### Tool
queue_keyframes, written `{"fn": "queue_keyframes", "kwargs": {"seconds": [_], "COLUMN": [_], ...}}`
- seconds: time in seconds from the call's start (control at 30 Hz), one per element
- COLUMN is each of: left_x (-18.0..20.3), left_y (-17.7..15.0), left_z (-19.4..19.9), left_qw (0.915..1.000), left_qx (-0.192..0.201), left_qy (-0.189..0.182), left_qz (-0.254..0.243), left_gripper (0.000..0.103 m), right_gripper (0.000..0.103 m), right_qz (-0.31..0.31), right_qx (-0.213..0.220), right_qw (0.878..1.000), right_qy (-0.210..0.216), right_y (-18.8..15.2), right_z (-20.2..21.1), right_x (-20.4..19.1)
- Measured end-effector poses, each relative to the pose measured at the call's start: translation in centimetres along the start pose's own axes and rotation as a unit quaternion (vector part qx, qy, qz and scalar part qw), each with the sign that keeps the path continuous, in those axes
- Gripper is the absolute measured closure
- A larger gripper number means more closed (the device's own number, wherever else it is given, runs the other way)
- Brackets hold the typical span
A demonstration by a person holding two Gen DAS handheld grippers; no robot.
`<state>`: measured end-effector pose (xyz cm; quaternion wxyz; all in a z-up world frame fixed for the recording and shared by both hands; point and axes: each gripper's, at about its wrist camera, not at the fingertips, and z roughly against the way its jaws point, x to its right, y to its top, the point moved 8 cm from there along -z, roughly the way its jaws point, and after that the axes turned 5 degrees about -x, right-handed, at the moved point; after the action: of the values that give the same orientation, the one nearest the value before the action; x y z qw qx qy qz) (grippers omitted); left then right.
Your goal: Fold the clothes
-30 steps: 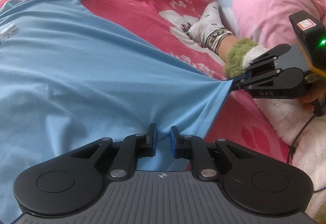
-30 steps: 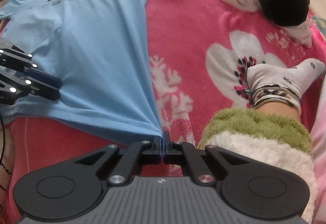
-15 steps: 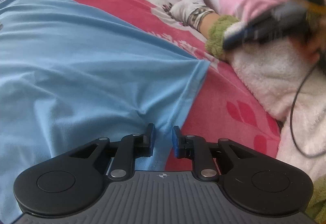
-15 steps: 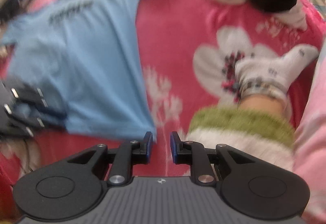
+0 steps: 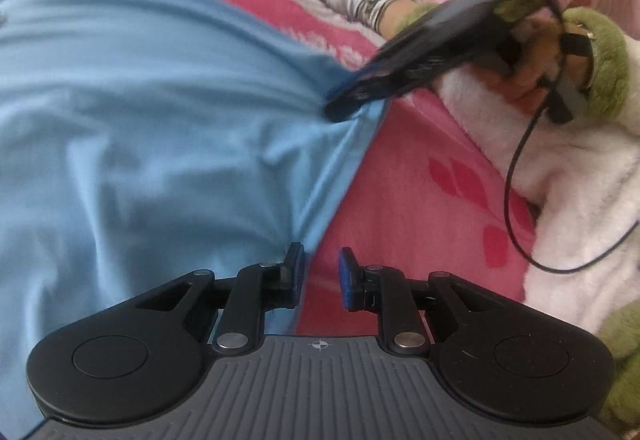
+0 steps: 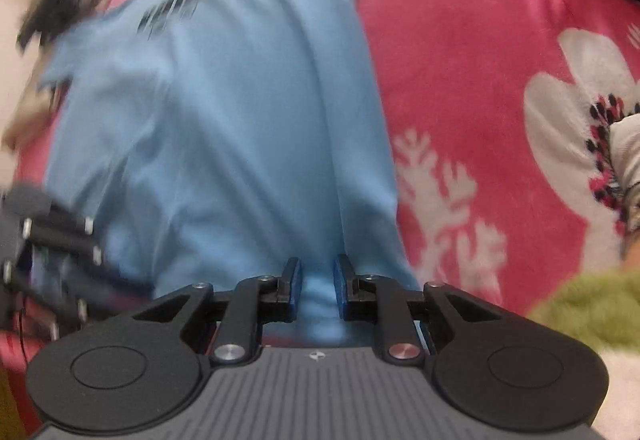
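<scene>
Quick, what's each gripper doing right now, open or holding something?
Left gripper: open, nothing held, beside the blue T-shirt hem.
Right gripper: just opened, shirt fabric between its fingers, not pinched.

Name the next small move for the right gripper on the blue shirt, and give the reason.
Probably close the right gripper on the blue T-shirt. Its jaws have just been opening, and they now stand apart with the shirt's hem fabric between them, not pinched. The left gripper is open too, at the hem edge over the pink blanket, so nothing holds the shirt for a fold.
</scene>
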<state>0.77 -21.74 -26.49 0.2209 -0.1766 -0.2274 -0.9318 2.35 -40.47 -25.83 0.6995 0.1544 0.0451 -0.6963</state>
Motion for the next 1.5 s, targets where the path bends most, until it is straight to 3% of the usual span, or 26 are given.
{"fn": "queue_keyframes", "kwargs": {"seconds": [0.17,0.23,0.33,0.43,0.6,0.8,0.97,1.17,1.33,1.37,1.4,1.5], "left_x": [0.3,0.7,0.7,0.4,-0.2,-0.9,-1.7,-2.2,-2.6,-2.6,-2.7,-2.6], "left_y": [-2.9,-4.3,-5.9,-6.8,-8.3,-10.0,-11.9,-12.7,-12.6,-12.5,-12.4,-12.3], "left_z": [0.4,1.0,2.8,5.0,6.6,6.1,5.9,6.1,6.2,6.2,6.3,6.6], "left_qw": [0.9990,0.9983,0.9971,0.9925,0.9809,0.9691,0.9599,0.9573,0.9584,0.9587,0.9590,0.9631], "left_qx": [-0.045,-0.058,-0.052,-0.028,0.000,-0.004,-0.015,-0.008,0.002,0.005,0.008,0.011], "left_qy": [0.000,0.012,0.055,0.117,0.191,0.244,0.278,0.285,0.281,0.280,0.279,0.265], "left_qz": [0.002,-0.001,0.011,0.020,0.037,0.038,0.037,0.048,0.051,0.049,0.047,0.045], "left_gripper": [0.085,0.085,0.085,0.085,0.085,0.085,0.085,0.085,0.090,0.101,0.103,0.103], "right_gripper": [0.086,0.083,0.083,0.083,0.083,0.082,0.080,0.076,0.079,0.085,0.097,0.098], "right_qz": [-0.032,-0.018,0.053,0.152,0.315,0.388,0.464,0.532,0.540,0.535,0.526,0.511], "right_qx": [-0.049,-0.019,0.055,0.075,0.090,0.119,0.135,0.126,0.118,0.117,0.117,0.118], "right_qw": [0.998,1.000,0.997,0.985,0.945,0.913,0.876,0.837,0.833,0.837,0.842,0.852], "right_qy": [0.002,0.006,0.030,0.030,-0.017,-0.025,-0.014,-0.007,-0.023,-0.021,-0.015,0.006], "right_y": [-3.2,-3.3,-2.2,-1.8,-3.3,-4.0,-4.8,-5.4,-5.4,-5.2,-5.0,-4.8], "right_z": [1.0,2.4,4.9,4.7,2.3,1.8,1.1,-1.4,-3.2,-3.4,-3.3,-2.3], "right_x": [0.5,-0.2,-3.3,-7.2,-11.9,-14.4,-17.2,-19.7,-19.6,-19.5,-19.4,-19.2]}}
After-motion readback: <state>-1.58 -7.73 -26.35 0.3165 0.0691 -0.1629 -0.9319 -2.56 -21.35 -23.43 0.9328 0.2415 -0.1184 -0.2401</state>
